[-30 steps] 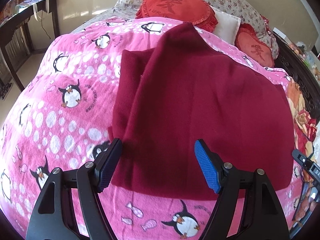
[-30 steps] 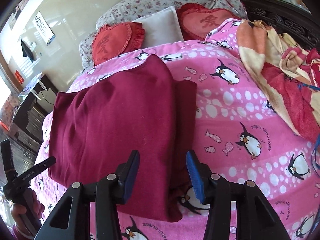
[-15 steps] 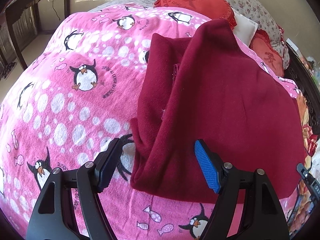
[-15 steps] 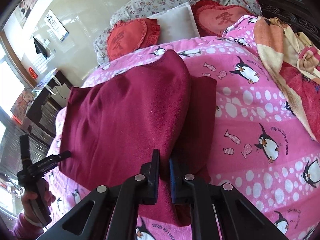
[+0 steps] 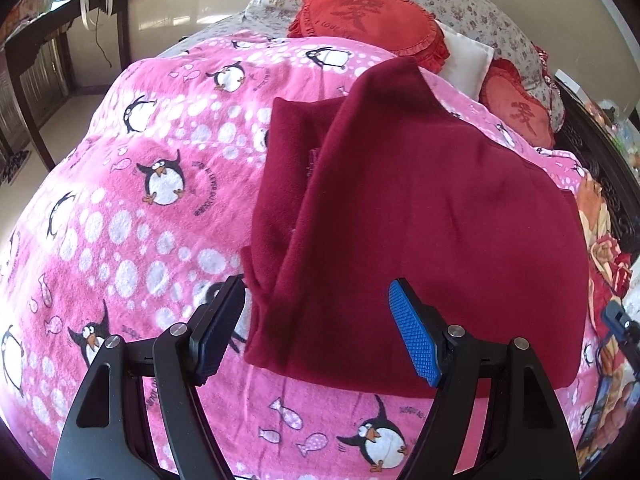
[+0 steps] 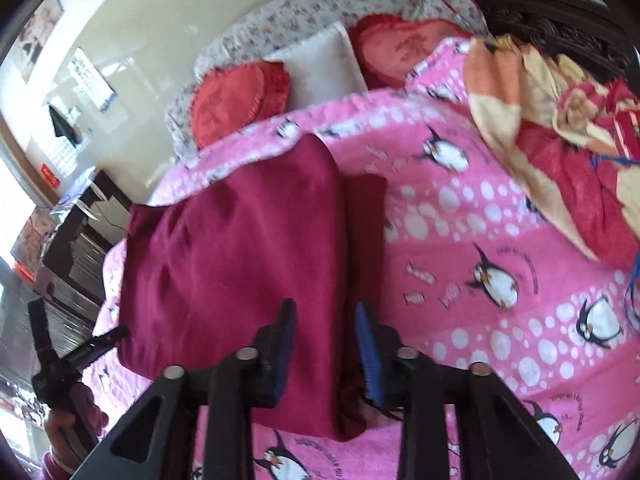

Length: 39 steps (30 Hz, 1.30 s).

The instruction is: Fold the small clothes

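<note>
A dark red fleece garment [image 5: 432,216] lies partly folded on the pink penguin blanket [image 5: 120,216], its upper layer lying over a narrower strip along its left side. My left gripper [image 5: 316,320] is open and empty, just above the garment's near left corner. In the right wrist view the garment [image 6: 240,264] lies in front of my right gripper [image 6: 326,340], which is open; its jaws stand either side of the folded right edge, near the front hem. The left gripper also shows at the left edge of the right wrist view [image 6: 76,356].
Red heart cushions [image 5: 368,20] and a white pillow [image 5: 464,56] lie at the head of the bed. A crumpled orange and red blanket [image 6: 560,128] lies at the right. A dark wooden table [image 5: 48,52] stands left of the bed.
My right gripper was shut on the garment's folded edge half a second ago and has now opened. My left gripper stays open and has shifted over the garment's near left corner.
</note>
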{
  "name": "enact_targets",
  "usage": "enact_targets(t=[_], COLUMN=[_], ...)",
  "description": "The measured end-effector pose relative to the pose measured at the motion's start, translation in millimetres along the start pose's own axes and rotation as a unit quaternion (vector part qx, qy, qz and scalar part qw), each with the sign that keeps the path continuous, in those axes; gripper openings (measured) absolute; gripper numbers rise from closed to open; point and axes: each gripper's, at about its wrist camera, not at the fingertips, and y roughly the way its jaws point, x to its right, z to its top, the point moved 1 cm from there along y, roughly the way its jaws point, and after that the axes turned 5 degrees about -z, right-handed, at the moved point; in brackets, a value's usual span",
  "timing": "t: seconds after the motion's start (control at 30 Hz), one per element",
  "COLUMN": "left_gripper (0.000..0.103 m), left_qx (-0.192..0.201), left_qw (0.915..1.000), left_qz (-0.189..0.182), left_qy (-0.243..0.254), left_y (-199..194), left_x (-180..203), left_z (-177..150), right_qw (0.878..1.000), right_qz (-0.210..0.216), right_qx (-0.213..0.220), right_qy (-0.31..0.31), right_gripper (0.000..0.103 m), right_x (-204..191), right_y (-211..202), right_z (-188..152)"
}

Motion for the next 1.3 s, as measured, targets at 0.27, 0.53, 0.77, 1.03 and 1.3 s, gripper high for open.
enact_targets(t=[0.27,0.53,0.77,1.03,1.3], left_gripper=[0.074,0.074,0.074,0.074,0.074], left_qx=[-0.007,-0.032,-0.036,-0.030,0.022], left_qw=[0.9998,0.9995,0.9991,0.9990,0.9979], left_qz=[0.000,0.001,-0.009,-0.019,-0.021], left_qy=[0.017,0.002,-0.018,-0.029,-0.056], left_y=[9.1,25.8,27.0,16.4,-7.4], left_x=[16.6,5.1,-3.3,-23.5,-52.9], left_z=[-4.2,-8.0,-10.8,-25.6,-25.7], right_qw=[0.993,0.985,0.985,0.972,0.969], right_qz=[0.015,-0.037,0.001,0.040,0.058], right_qx=[-0.034,-0.064,-0.063,-0.075,-0.109], right_qy=[-0.110,-0.153,-0.160,-0.217,-0.214], right_gripper=[0.036,0.038,0.039,0.039,0.054], right_x=[-75.0,-97.1,-128.5,-200.0,-244.7], right_y=[44.6,99.8,97.6,134.5,177.1], right_z=[3.7,-8.7,6.8,15.0,13.0])
